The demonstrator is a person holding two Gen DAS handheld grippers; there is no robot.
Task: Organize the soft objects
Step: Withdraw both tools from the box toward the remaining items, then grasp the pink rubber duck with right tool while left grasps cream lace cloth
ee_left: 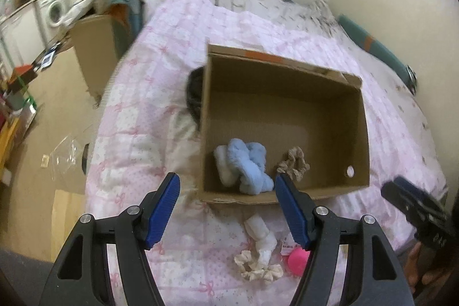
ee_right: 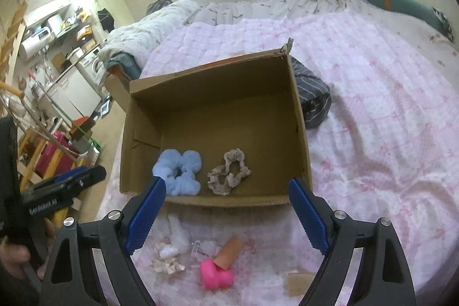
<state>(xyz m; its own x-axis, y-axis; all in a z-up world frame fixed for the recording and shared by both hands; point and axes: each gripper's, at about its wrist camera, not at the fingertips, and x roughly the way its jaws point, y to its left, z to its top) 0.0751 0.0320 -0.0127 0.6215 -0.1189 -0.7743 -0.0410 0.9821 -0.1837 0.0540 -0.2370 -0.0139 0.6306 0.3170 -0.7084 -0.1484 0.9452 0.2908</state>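
Two soft items, a fluffy blue scrunchie (ee_right: pixel 179 172) and beige scrunchie (ee_right: pixel 228 175), already sorted into my brown cardboard box (ee_right: pixel 298 116); my left tongs (ee_left: pixel 226 208) and right tongs (ee_right: pixel 226 215) gape empty near the remaining cream scrunchie (ee_right: pixel 167 263).

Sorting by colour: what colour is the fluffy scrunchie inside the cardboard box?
Light blue. The fluffy scrunchie shows best in the right wrist view, beside a beige one.

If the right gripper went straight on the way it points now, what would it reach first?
Probably the near wall of the cardboard box, which lies straight ahead of the open right gripper. If it passed above the wall, the beige scrunchie inside comes next. Depth is unclear.
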